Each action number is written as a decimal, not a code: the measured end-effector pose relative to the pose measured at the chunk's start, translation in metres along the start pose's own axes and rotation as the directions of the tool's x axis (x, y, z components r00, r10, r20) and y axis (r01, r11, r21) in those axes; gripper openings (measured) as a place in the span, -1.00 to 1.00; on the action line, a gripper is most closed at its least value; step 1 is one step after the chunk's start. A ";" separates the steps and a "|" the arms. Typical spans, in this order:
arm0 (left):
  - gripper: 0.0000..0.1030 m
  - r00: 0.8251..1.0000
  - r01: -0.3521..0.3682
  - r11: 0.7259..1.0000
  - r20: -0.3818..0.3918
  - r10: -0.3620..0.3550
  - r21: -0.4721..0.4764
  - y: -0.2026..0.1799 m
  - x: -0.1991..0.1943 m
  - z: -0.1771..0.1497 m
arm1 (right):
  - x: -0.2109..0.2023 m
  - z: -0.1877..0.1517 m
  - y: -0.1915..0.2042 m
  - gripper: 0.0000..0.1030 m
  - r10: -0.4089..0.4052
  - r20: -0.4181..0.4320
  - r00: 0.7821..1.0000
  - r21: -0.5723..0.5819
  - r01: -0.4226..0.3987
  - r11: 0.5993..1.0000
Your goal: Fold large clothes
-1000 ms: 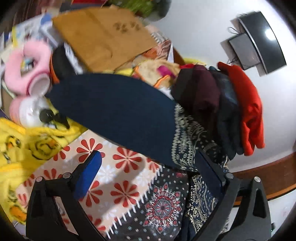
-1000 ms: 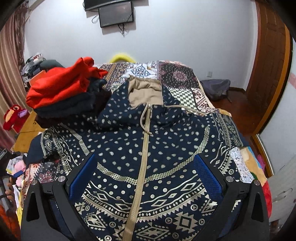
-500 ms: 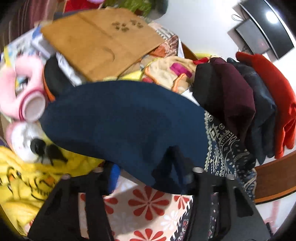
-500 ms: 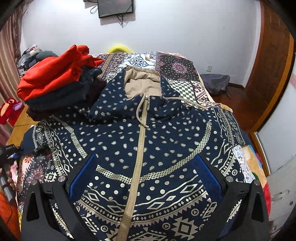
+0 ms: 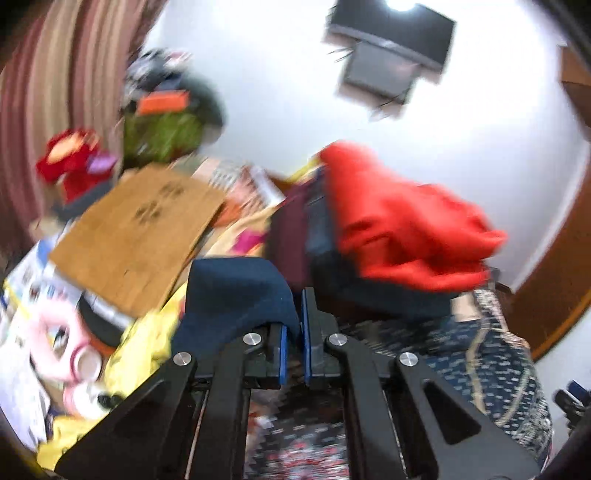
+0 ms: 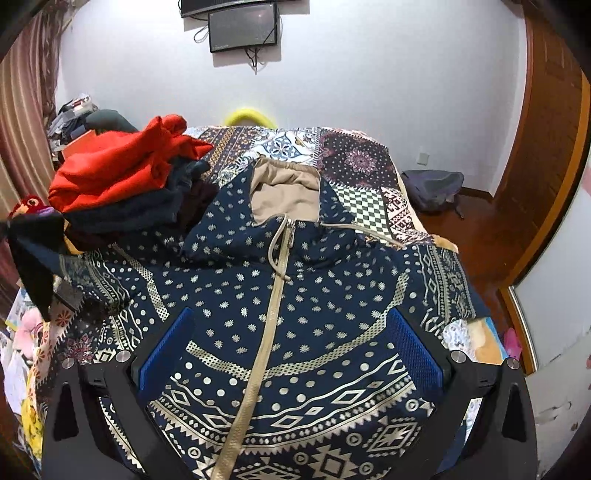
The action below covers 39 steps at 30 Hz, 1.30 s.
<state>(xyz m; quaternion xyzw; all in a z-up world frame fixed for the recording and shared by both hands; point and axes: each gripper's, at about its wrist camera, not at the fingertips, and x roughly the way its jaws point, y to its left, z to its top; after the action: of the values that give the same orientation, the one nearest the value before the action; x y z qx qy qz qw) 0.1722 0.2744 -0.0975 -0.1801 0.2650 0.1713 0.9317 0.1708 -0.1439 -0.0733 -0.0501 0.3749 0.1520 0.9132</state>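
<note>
Left wrist view: our left claw [image 5: 293, 332] pinches the hooded jacket's [image 6: 295, 314] navy sleeve cuff [image 5: 236, 291]; right claw [image 6: 291, 350] gapes empty. Next, we carry the cuff toward three o'clock.

One patterned navy hoodie [image 6: 295, 302]; one stack of folded clothes [image 6: 122, 184], red on top; two wall screens [image 6: 242, 29]; one cardboard sheet [image 5: 136, 236]; one grey bag [image 6: 432, 188]; two grippers.

We see the stack of folded clothes [image 6: 125, 184] crowding the jacket's [image 6: 295, 314] left shoulder, blocking passage there. On the right, the bedspread [image 6: 369, 173] past the hood lies flat and bare, leaving free room.
</note>
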 end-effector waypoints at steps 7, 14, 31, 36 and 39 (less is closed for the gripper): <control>-0.90 0.979 0.186 0.960 0.039 -0.199 0.210 -0.112 -0.021 0.015 | -0.007 0.001 -0.019 1.00 0.009 0.010 1.000 0.000 -0.009 1.000; -0.90 0.946 0.323 0.858 -0.137 -0.293 0.399 -0.218 0.020 -0.026 | -0.004 -0.009 -0.041 1.00 0.002 -0.025 1.000 0.028 -0.001 1.000; -0.09 0.833 0.441 0.756 -0.535 -0.144 0.483 -0.261 0.076 -0.161 | 0.015 -0.013 -0.038 1.00 0.028 -0.101 0.994 -0.009 -0.029 1.000; 0.18 0.899 0.350 0.805 -0.412 -0.146 0.479 -0.208 0.043 -0.118 | 0.028 -0.002 0.006 1.00 0.082 -0.129 0.988 -0.120 -0.098 0.988; 0.23 0.922 0.290 0.839 -0.370 -0.115 0.461 -0.173 0.035 -0.101 | 0.042 0.000 0.036 1.00 0.116 -0.171 0.978 -0.187 -0.148 0.971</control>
<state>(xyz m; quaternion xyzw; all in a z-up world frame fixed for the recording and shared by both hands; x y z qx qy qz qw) 0.2281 0.0875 -0.1544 0.0178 0.4309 -0.0377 0.9015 0.1877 -0.1002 -0.1017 -0.1279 0.4320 0.2449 0.8585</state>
